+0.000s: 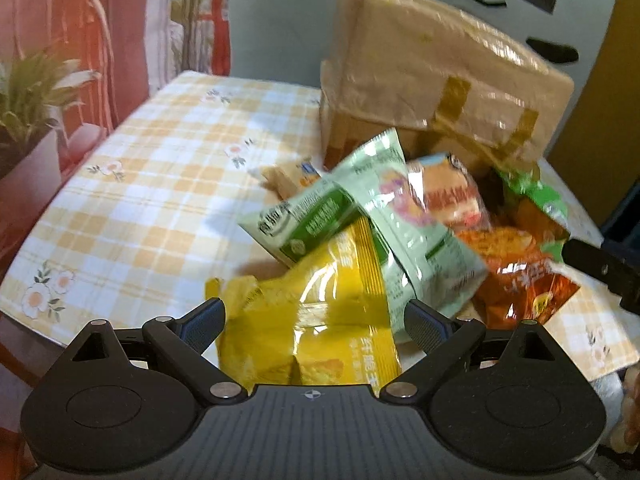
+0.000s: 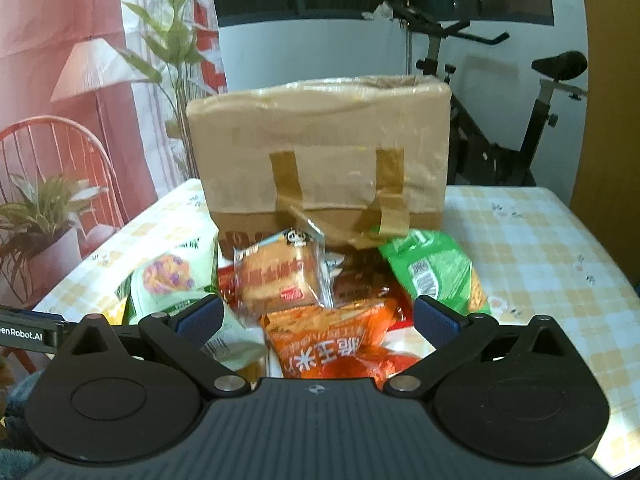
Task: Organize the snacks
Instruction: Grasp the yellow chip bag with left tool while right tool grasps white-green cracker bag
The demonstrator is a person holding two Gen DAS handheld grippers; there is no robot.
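Observation:
A heap of snack packets lies on the checked tablecloth in front of a taped cardboard box (image 1: 432,76) (image 2: 320,152). My left gripper (image 1: 316,320) is open, its fingers either side of a yellow packet (image 1: 320,312); pale green packets (image 1: 384,216) overlap just beyond it. My right gripper (image 2: 318,318) is open over an orange packet (image 2: 332,344). Past that lie a clear-wrapped cake (image 2: 280,276), a green packet (image 2: 432,268) and a pale green packet (image 2: 176,276). The orange packet (image 1: 516,272) also shows at the right of the left wrist view.
The table (image 1: 140,200) has bare cloth on its left side and also to the right of the box (image 2: 540,248). A potted plant (image 1: 28,128) and a red chair (image 2: 52,160) stand off the left edge. An exercise bike (image 2: 500,112) stands behind the table.

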